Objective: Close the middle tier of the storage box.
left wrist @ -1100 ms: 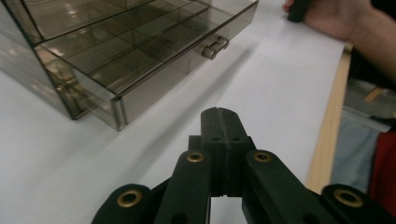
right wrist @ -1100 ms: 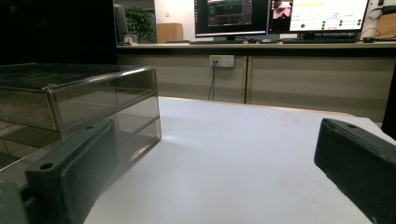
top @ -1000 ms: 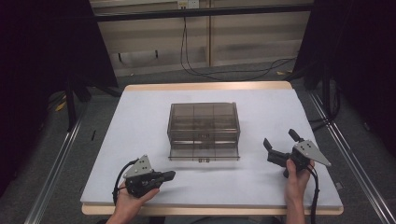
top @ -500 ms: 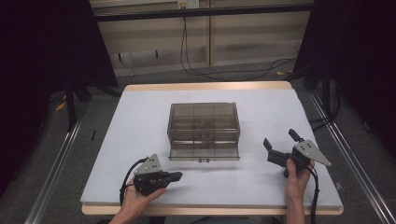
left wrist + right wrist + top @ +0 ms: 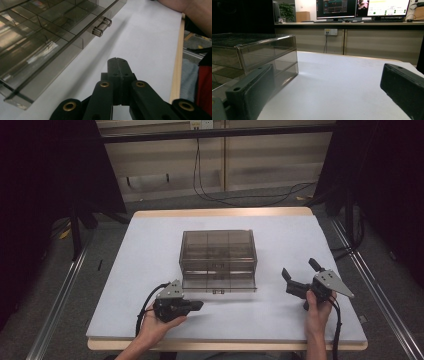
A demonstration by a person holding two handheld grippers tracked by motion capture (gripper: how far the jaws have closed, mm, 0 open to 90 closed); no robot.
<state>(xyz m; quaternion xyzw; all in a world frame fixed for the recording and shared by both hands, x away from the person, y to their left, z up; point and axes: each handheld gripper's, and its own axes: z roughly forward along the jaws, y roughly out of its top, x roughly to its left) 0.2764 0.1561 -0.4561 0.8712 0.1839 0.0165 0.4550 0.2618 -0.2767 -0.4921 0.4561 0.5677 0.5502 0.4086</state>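
Observation:
A smoky see-through drawer box [image 5: 218,260] stands in the middle of the white table [image 5: 150,250]. Its small drawer handle [image 5: 218,291] sticks out of the near face. My left gripper [image 5: 200,305] lies level in front of the box's near left corner and points right, jaws shut with nothing between them. In the left gripper view the shut jaws [image 5: 117,61] point past the box [image 5: 37,45], with the handle [image 5: 102,27] ahead and to the left. My right gripper [image 5: 299,268] is to the right of the box, open and empty. In its own view the right gripper [image 5: 327,75] looks past the box [image 5: 257,53].
The table's wooden near edge [image 5: 225,346] runs just behind both hands. Cables [image 5: 250,197] lie on the floor beyond the far edge, and metal rails [image 5: 60,295] run along both sides. A bench with monitors [image 5: 362,10] stands farther off.
My left hand has slid right along the near side of the box, closer to the drawer handle, jaws still shut. The right hand has stayed where it was.

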